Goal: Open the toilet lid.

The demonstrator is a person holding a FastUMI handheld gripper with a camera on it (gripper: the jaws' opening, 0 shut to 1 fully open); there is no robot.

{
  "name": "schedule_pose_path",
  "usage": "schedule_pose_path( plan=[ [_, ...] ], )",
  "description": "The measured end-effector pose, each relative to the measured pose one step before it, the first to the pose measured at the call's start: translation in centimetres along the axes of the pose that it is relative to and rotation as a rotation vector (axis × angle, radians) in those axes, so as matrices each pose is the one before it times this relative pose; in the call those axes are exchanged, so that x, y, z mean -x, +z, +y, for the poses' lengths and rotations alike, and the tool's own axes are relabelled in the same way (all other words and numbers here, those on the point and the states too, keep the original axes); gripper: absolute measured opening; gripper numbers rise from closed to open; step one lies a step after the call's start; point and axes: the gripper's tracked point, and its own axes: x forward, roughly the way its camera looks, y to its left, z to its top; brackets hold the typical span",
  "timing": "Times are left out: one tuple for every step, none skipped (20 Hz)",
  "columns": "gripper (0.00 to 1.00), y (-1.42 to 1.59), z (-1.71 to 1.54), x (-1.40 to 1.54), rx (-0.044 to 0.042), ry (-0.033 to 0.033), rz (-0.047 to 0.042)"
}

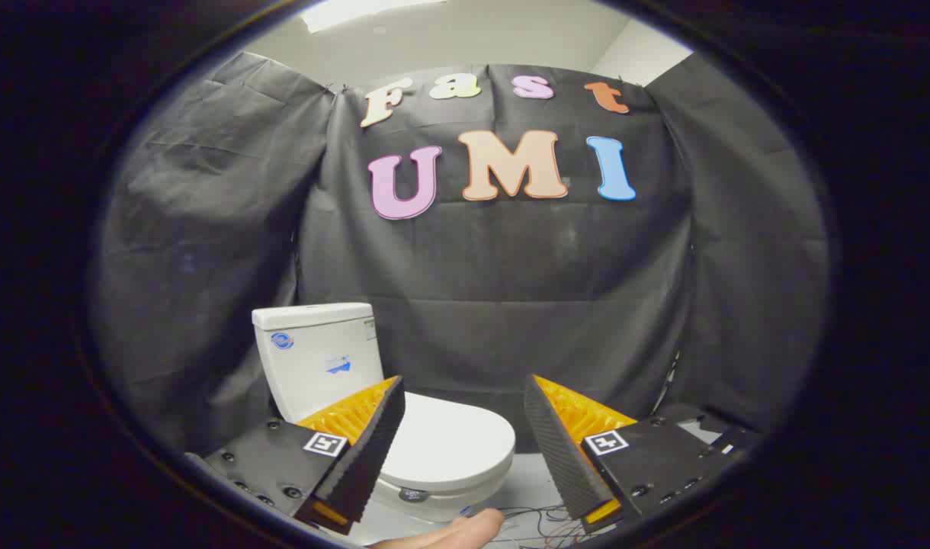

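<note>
A white toilet stands ahead and a little left of my fingers, with its tank [320,358] against the black cloth wall. Its lid [450,442] lies flat and closed over the bowl [434,499]. My gripper [461,393] is open, its fingers spread wide, with nothing between them. The left finger [370,446] overlaps the lid's left side in the view; the lid lies beyond the fingers, not touched. The right finger [560,450] stands to the right of the toilet.
Black cloth [511,290] closes off the back and both sides. Thin loose wires [545,522] lie on the light floor right of the bowl. A person's fingertip [465,530] shows low between my fingers.
</note>
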Motion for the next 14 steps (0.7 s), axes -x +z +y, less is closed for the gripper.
schedule_pose_path(
  plan=[
    [0.97,0.035,0.106,-0.189,0.00902,-0.00013,0.00084],
    [0.97,0.507,0.244,-0.331,0.00776,0.01005,-0.01671],
    [0.97,0.558,0.883,-0.508,0.01846,0.02404,-0.01459],
    [0.97,0.000,1.080,-0.649,0.03293,0.01974,-0.00847],
    [0.97,0.222,0.721,-0.376,-0.00435,0.00207,-0.02030],
    [0.97,0.049,1.221,-1.016,-0.04205,0.04173,-0.01575],
    [0.97,-0.434,1.099,-0.725,-0.04182,0.02329,0.00155],
    [0.98,-1.129,0.575,-0.300,-0.02700,0.00046,0.00488],
    [0.98,-1.106,0.151,-0.385,-0.02642,-0.01259,0.00716],
    [0.98,-0.875,0.271,-0.224,-0.03596,-0.00713,0.00745],
    [0.98,-0.627,0.483,-0.303,-0.05471,-0.00552,-0.01208],
    [0.98,-0.277,0.536,-0.227,-0.05627,-0.00019,-0.02015],
    [0.98,-0.231,0.977,-0.203,-0.06175,0.01673,-0.03129],
    [0.98,0.310,0.859,-0.051,-0.04482,0.01850,-0.04404]
  ],
)
